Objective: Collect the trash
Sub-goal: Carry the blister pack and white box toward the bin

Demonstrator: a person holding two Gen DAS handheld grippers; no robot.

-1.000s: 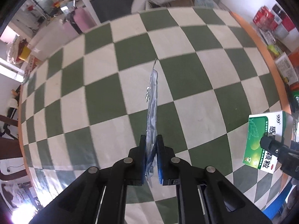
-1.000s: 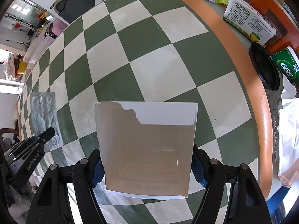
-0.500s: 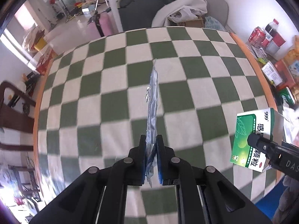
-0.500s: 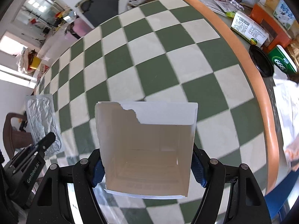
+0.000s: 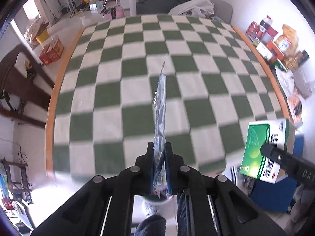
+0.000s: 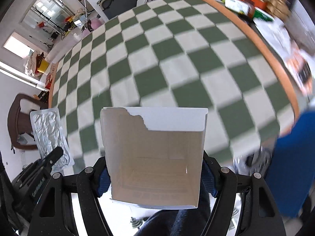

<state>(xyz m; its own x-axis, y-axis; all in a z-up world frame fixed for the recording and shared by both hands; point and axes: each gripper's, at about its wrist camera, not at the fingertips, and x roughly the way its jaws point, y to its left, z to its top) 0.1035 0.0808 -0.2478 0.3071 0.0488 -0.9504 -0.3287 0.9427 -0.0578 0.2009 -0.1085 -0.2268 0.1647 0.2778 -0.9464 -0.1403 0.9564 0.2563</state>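
Observation:
My left gripper point(image 5: 159, 153) is shut on a silver foil blister sheet point(image 5: 160, 106), held edge-on above the near edge of the green-and-white checked table point(image 5: 137, 63). The sheet also shows flat-on in the right wrist view point(image 6: 49, 133), with the left gripper point(image 6: 57, 153) below it. My right gripper point(image 6: 155, 177) is shut on an open, empty medicine box point(image 6: 155, 157) with a torn flap. The box's green printed side shows in the left wrist view point(image 5: 263, 151), at the lower right.
The table has an orange rim point(image 5: 261, 59). Boxes, bottles and packets point(image 5: 275, 45) crowd a surface to the right of it. A blue bin point(image 6: 293, 161) stands at the lower right. A dark wooden chair point(image 5: 17, 82) stands left. My legs and shoes show below.
Both grippers have pulled back and risen from the table with their loads; the table's near edge, the floor and the blue bin have come into view.

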